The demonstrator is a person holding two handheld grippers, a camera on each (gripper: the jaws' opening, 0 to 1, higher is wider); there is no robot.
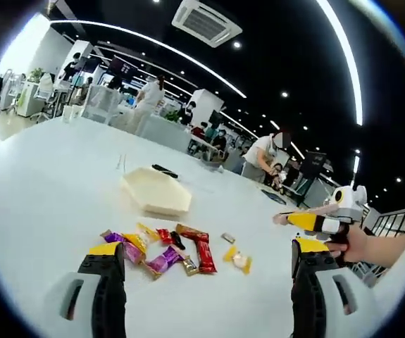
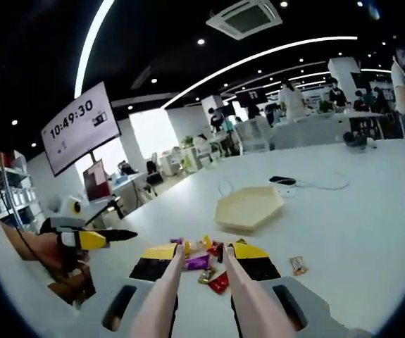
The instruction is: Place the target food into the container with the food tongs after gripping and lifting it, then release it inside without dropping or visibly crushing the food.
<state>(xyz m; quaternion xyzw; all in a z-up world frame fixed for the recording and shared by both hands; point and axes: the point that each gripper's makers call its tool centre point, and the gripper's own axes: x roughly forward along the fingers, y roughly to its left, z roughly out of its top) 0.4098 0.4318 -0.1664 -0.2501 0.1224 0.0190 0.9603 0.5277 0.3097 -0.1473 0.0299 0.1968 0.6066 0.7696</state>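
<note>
Right gripper (image 2: 201,264) clamped on tongs (image 2: 188,296), tips hovering just above candy pile (image 2: 206,260). Left gripper (image 1: 202,264) wide, empty, near pile. Tray (image 2: 248,208) beyond pile. Approach step, nothing lifted. Next: select one candy, close tongs gently.

wrapped candies (image 1: 167,253) beside hexagonal tray (image 1: 156,191)
</note>
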